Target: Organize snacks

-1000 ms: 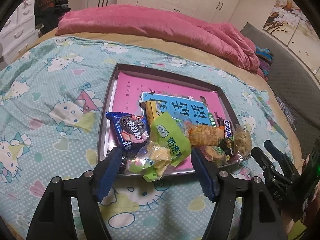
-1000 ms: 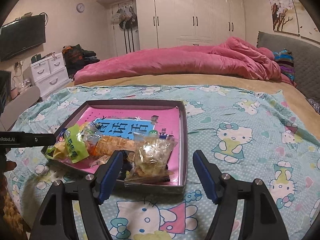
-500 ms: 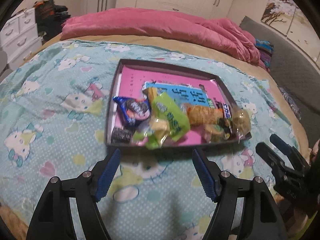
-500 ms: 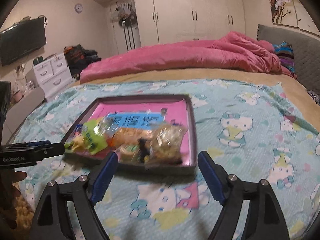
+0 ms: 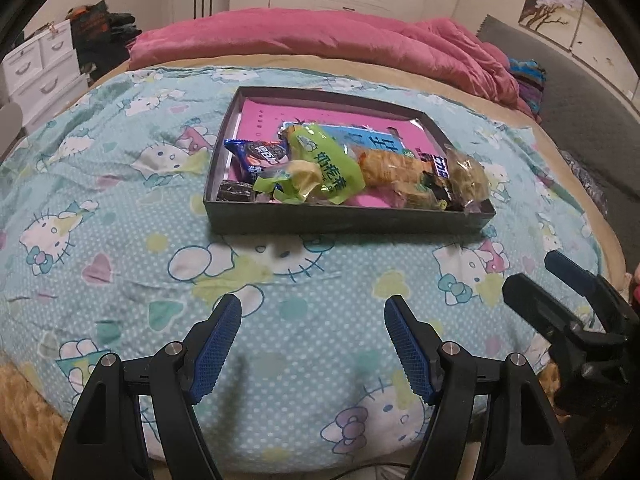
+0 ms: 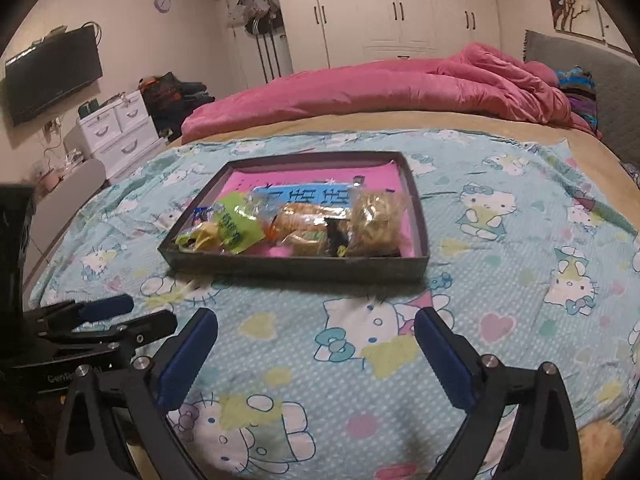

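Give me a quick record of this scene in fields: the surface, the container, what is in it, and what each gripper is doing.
surface: bed with a cartoon-cat sheet
container: shallow dark tray on the sheet
contents: green snack bag, blue cookie pack, clear bag of pale snacks, other packets
left gripper: open, empty, short of the tray
right gripper: jaws opening, nothing between them

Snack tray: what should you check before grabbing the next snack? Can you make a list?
1. Left gripper holds nothing: ok.
2. Right gripper holds nothing, jaws opening: ok.
3. Tray lies flat on the blanket: ok.
4. Green snack bag lies on top, easy to reach: ok.
5. Snacks sorted neatly: not ok, they lie heaped at the near edge.
6. Every snack inside the tray: cannot tell.
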Available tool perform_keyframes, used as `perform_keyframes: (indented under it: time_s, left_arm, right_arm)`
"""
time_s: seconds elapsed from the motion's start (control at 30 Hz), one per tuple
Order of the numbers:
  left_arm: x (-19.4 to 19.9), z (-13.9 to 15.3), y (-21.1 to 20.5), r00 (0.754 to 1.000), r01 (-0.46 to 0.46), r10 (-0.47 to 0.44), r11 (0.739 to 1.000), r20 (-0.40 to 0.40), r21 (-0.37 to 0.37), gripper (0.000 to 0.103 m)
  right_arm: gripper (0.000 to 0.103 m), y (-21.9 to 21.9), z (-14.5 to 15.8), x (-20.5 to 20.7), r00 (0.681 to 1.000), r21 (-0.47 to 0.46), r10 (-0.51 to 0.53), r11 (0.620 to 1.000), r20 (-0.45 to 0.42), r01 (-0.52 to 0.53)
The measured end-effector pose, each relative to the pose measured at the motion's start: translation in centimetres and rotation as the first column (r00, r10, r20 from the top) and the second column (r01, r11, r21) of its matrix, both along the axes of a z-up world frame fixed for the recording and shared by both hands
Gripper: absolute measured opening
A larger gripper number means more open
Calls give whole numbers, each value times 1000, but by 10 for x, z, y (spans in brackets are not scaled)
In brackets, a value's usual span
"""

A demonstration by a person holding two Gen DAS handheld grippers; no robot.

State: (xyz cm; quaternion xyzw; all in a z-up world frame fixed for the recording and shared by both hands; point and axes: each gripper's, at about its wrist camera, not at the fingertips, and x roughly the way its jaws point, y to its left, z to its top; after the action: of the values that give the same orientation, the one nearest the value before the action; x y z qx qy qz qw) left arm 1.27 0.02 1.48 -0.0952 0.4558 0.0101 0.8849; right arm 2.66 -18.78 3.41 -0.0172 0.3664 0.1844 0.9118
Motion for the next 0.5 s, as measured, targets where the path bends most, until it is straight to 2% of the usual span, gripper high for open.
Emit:
perform_keyframes:
  time_s: [0.5]
  left_arm:
    - [0, 6, 2, 1000, -4, 3, 1000, 22, 6, 76]
  right_arm:
    - [100, -2, -5, 6, 1000, -29, -10, 1000, 6, 10]
